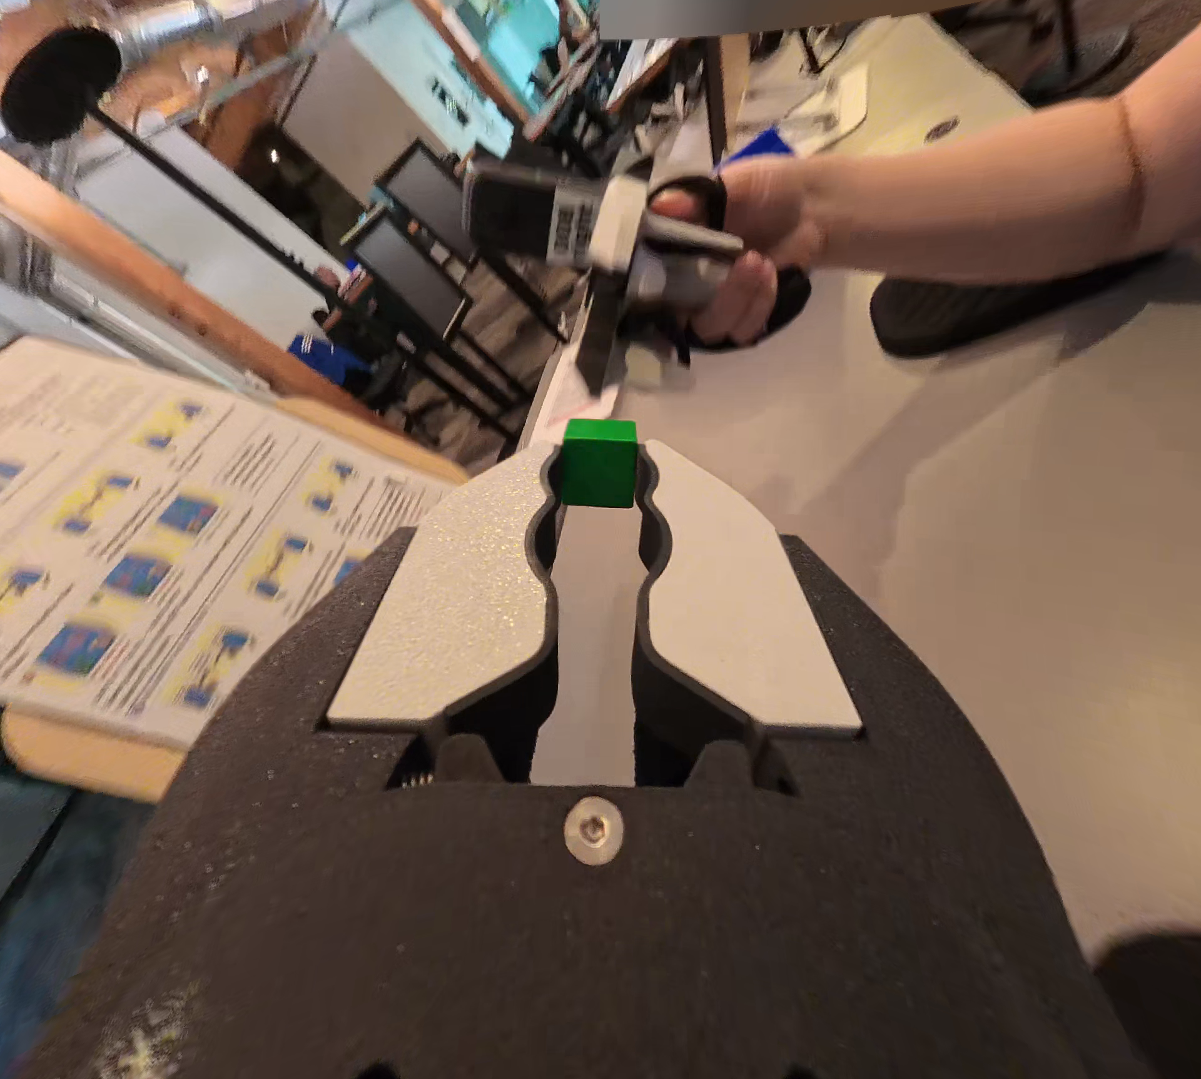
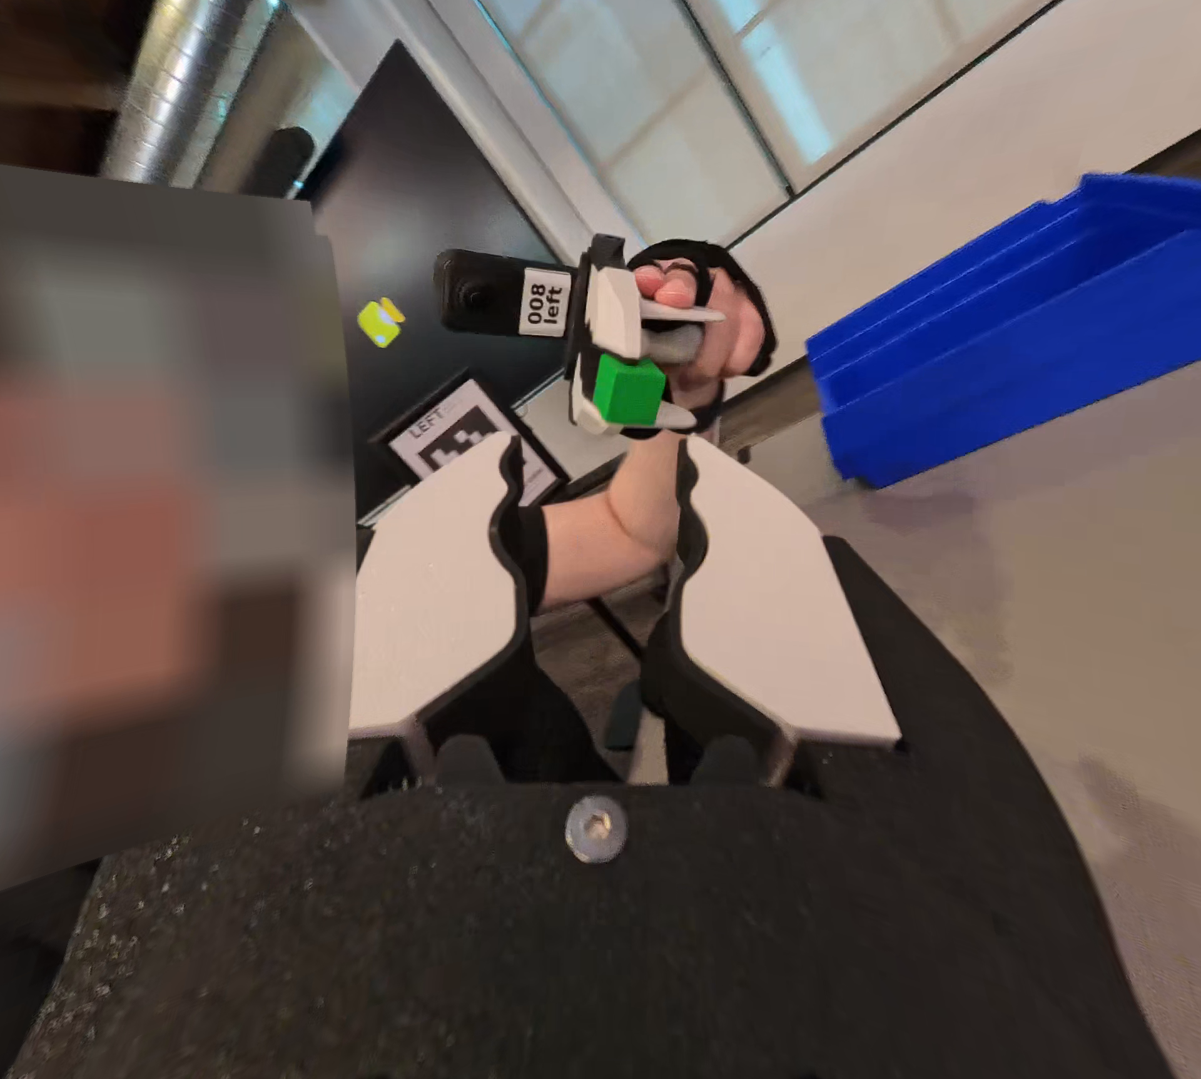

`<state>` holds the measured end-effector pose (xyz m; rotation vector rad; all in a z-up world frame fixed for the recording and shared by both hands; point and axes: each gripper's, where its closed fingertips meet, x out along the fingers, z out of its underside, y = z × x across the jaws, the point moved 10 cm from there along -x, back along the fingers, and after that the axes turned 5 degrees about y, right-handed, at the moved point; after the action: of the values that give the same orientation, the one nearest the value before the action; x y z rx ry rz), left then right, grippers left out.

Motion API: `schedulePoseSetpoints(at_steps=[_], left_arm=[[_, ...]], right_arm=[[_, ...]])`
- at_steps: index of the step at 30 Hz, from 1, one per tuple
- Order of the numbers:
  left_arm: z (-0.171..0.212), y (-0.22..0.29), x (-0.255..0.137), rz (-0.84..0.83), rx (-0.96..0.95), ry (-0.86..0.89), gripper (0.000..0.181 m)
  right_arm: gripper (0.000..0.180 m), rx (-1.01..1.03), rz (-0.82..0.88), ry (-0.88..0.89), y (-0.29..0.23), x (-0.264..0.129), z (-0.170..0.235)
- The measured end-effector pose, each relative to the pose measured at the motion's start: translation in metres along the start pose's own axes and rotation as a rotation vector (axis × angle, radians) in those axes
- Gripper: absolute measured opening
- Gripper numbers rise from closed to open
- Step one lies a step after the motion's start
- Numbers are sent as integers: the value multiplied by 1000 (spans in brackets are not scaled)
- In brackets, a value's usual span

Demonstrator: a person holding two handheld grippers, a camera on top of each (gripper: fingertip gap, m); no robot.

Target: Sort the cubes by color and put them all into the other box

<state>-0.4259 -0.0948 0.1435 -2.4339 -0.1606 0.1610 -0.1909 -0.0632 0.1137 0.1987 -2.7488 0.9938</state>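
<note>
Left gripper (image 1: 598, 466) clamped on green cube (image 1: 598, 465) at its fingertips, raised off grey table (image 1: 975, 528) | right gripper (image 2: 598, 463) jaws apart, empty, tilted | blue box (image 2: 1014, 346) right of it.

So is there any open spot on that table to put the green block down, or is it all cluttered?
Plenty of room. The grey table lies bare ahead and right of the left gripper, which holds the green cube. More bare surface runs below the blue bin. It is crowded toward the far edge, where the right gripper and the hand hover.
</note>
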Motion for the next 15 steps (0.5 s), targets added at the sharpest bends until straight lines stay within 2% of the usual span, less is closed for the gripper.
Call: schedulePoseSetpoints(at_steps=[3, 6, 10, 13, 15], left_arm=[[-6, 7, 32, 15, 3, 71, 21], [-9, 11, 51, 31, 0, 100, 21], [-16, 11, 67, 35, 16, 105, 21], [-20, 10, 71, 34, 31, 107, 21], [-22, 10, 72, 32, 35, 115, 21]], right_arm=[[53, -6, 43, -48, -2, 3, 5], [53, 11, 0, -8, -12, -1, 2], [45, 32, 13, -37, -15, -5, 3], [23, 53, -64, -65, -18, -5, 3], [23, 57, -73, -63, -18, -5, 3]])
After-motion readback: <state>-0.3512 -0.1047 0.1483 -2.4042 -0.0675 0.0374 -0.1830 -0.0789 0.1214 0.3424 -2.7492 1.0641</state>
